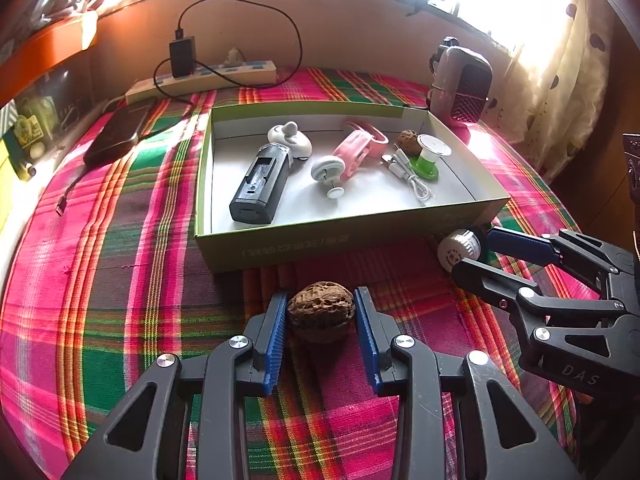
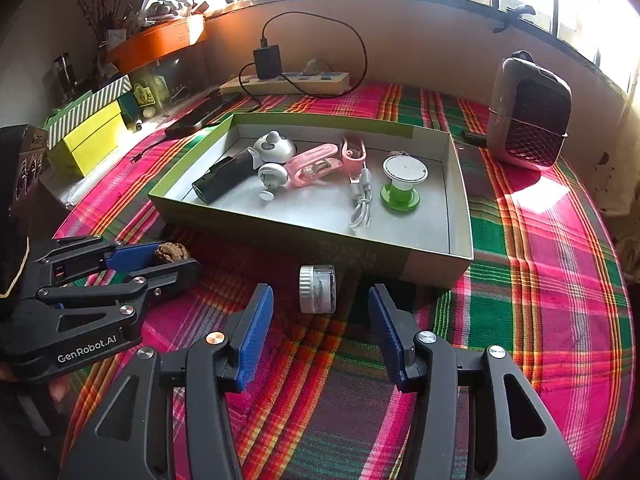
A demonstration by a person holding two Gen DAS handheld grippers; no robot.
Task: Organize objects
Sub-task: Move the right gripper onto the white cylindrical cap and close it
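Note:
A brown walnut point(image 1: 321, 311) lies on the plaid cloth between the blue pads of my left gripper point(image 1: 321, 312); the pads touch or nearly touch its sides. It also shows in the right wrist view point(image 2: 172, 252). My right gripper point(image 2: 320, 312) is open, its fingers on either side of a small clear jar with a white lid point(image 2: 317, 289) lying on its side; the jar also shows in the left wrist view point(image 1: 459, 247). The green box point(image 1: 340, 236) behind holds a black device point(image 1: 260, 184), a pink clip point(image 1: 360, 148), a white cable point(image 1: 408, 174), a green-and-white spool point(image 1: 430, 156) and a second walnut point(image 1: 408, 138).
A power strip point(image 1: 208, 78) with a black charger stands at the back wall. A dark phone point(image 1: 120, 130) lies at the back left. A small heater point(image 2: 528, 116) stands at the back right. Yellow and striped boxes point(image 2: 92, 132) sit at the left edge.

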